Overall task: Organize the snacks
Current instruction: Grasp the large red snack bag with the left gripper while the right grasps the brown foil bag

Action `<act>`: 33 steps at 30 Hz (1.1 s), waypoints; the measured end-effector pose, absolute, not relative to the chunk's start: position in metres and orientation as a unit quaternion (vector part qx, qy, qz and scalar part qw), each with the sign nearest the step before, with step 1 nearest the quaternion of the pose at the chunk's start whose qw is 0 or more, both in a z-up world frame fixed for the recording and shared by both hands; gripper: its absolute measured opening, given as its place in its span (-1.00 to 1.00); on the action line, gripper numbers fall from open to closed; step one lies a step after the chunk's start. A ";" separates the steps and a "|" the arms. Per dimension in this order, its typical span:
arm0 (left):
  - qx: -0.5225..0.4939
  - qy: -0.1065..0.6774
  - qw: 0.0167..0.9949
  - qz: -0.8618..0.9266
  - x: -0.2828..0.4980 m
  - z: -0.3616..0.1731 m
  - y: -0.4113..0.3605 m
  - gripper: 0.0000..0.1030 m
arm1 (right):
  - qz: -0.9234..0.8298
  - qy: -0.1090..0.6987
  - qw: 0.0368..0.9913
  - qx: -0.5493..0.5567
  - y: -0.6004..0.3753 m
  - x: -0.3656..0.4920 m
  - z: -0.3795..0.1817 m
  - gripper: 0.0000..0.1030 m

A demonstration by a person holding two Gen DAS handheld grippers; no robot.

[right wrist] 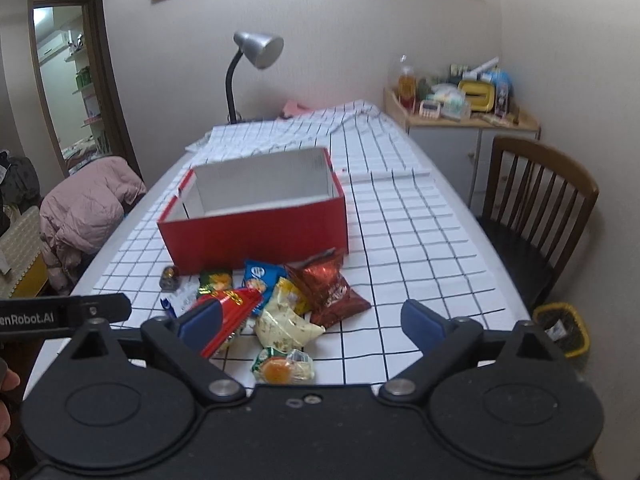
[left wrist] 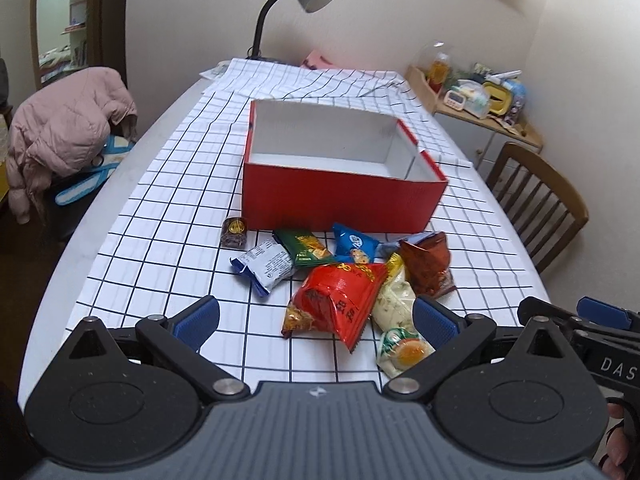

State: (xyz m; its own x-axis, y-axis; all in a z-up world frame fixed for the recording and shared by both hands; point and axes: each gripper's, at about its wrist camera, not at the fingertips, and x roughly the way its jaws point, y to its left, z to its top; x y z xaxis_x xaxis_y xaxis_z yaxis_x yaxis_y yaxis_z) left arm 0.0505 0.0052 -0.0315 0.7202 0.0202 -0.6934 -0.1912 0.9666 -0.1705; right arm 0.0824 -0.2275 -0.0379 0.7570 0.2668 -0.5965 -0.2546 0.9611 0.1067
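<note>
The snack packets (left wrist: 352, 280) lie heaped on the checked tabletop (left wrist: 160, 240) just in front of the open red box (left wrist: 340, 196), near enough, I judge, for short lifts over its wall (the box is empty). Both tools tilt down toward the heap. The left gripper (left wrist: 316, 320) has its fingers apart around the big red bag (left wrist: 336, 300), not pressing it. The right gripper (right wrist: 312, 320) also has its fingers wide apart, holding nothing, above the cream packet (right wrist: 284, 320).
</note>
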 end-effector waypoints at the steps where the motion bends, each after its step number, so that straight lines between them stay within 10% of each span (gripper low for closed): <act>1: -0.118 0.371 0.919 0.058 0.056 -0.035 0.005 1.00 | 0.143 0.323 0.936 0.007 -0.230 0.090 -0.043 0.85; 33: -0.098 0.492 0.863 0.060 0.172 -0.128 -0.016 0.76 | 0.268 0.439 0.852 -0.101 -0.200 0.259 -0.146 0.26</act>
